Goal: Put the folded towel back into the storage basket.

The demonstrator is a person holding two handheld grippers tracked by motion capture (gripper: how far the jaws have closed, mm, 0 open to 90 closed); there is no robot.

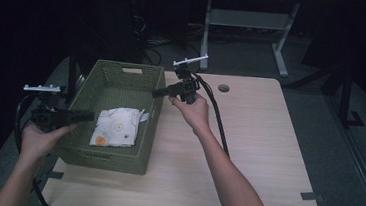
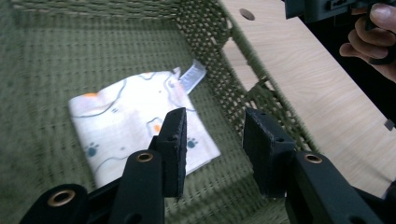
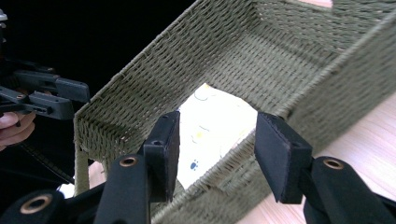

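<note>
Both claws (image 2: pixel 212 151) (image 3: pixel 217 156) gape above folded cloth (image 2: pixel 135 121) (paw prints visible up close).

Folded cloth (image 3: pixel 210 130) partly hidden behind basket wall (image 3: pixel 280 116), basket (image 2: pixel 116 56) cut off by frame edges

Both forearms are bare, with no sleeves in sight. The left tongs (image 1: pixel 82 116) and right tongs (image 1: pixel 159 93) are black, each with two flat rectangular pads on arms pinned by brass-ringed pivots. A pale grey plate sits atop each, and a thick black cable trails from each body.
</note>
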